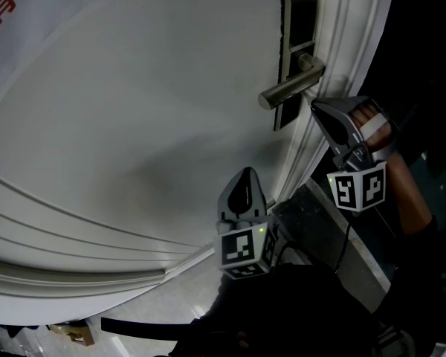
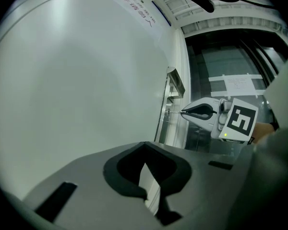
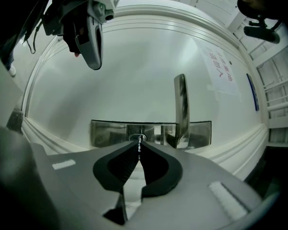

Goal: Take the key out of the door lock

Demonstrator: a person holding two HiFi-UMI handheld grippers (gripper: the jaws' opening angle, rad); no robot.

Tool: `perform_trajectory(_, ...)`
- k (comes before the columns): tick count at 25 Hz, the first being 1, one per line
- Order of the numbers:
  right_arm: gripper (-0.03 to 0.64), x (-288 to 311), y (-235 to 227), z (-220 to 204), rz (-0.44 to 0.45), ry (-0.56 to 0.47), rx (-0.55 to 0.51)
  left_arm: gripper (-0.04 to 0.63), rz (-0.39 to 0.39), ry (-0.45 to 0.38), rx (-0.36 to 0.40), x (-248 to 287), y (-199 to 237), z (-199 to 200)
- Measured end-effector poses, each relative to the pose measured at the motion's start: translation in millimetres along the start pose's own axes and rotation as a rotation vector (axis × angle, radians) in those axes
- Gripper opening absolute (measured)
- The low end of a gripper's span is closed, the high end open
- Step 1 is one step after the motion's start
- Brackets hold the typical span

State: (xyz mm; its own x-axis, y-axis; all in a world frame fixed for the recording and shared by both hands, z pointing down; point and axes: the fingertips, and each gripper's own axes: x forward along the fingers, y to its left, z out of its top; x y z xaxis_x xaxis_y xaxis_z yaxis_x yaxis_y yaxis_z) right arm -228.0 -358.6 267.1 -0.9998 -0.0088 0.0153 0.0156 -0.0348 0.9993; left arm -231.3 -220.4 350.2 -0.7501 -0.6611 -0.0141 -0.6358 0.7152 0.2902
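A metal lock plate (image 1: pixel 298 28) with a lever handle (image 1: pixel 290 88) sits on the white door (image 1: pixel 134 125). In the right gripper view a thin key (image 3: pixel 139 146) sticks out of the keyhole (image 3: pixel 138 138), and my right gripper (image 3: pixel 139 148) is shut on it. From the left gripper view the key (image 2: pixel 174 112) shows as a short rod between the plate and my right gripper (image 2: pixel 183 112). My left gripper (image 1: pixel 245 172) hangs lower, away from the lock, pointed at the plain door face. Its jaws are shut and hold nothing (image 2: pixel 145 145).
The moulded white door frame (image 1: pixel 342 43) runs right beside the lock. A dark metal threshold (image 1: pixel 334 244) lies below it. A person's hand (image 1: pixel 372 121) holds the right gripper. A paper notice (image 3: pixel 221 68) is stuck higher on the door.
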Motion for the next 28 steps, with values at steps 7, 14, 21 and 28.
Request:
perform_trajectory(7,0.012,0.0,-0.3,-0.1,-0.001,0.001,0.000,0.000,0.000,-0.001,0.009,-0.5,1.1,-1.1)
perform_trajectory(14,0.012,0.0,0.0,-1.3,-0.003,0.003,-0.001,0.000,0.003,-0.001,0.009,0.5,1.4,-0.7)
perform_trajectory(21,0.012,-0.4,-0.1,-0.4,-0.006,-0.002,0.000,0.000,-0.013,0.005,0.008,1.4,-1.3,-0.2)
perform_trajectory(28,0.012,-1.2,0.1,-0.2,-0.004,-0.003,0.001,0.000,-0.019,0.000,0.021,1.3,-0.2,-4.7)
